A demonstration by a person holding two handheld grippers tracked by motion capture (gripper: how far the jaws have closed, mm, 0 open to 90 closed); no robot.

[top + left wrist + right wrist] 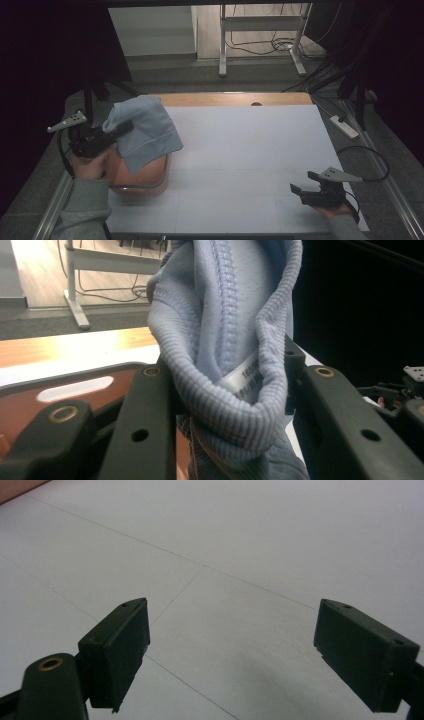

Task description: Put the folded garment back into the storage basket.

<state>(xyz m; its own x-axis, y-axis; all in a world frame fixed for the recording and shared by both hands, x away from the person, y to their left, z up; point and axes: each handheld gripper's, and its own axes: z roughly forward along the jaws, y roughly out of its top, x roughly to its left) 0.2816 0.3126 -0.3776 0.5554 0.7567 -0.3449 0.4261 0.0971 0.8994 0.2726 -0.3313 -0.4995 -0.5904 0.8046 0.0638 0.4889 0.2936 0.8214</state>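
Note:
A light blue knitted garment (145,131) hangs over an orange-brown plastic basket (150,181) at the table's left side. My left gripper (120,129) is shut on the garment's ribbed hem (225,405), which bunches between the two black jaws with a white label (246,379) showing. The cloth drapes down over the basket's rim (75,387). My right gripper (302,183) rests low near the table's front right corner, open, with nothing between its pads (122,645) and bare white surface beneath.
A white sheet (250,160) covers the table, with a wooden strip (235,99) along the far edge. A white frame stand (260,30) and cables lie on the floor beyond. A power strip (344,126) sits off the table's right side.

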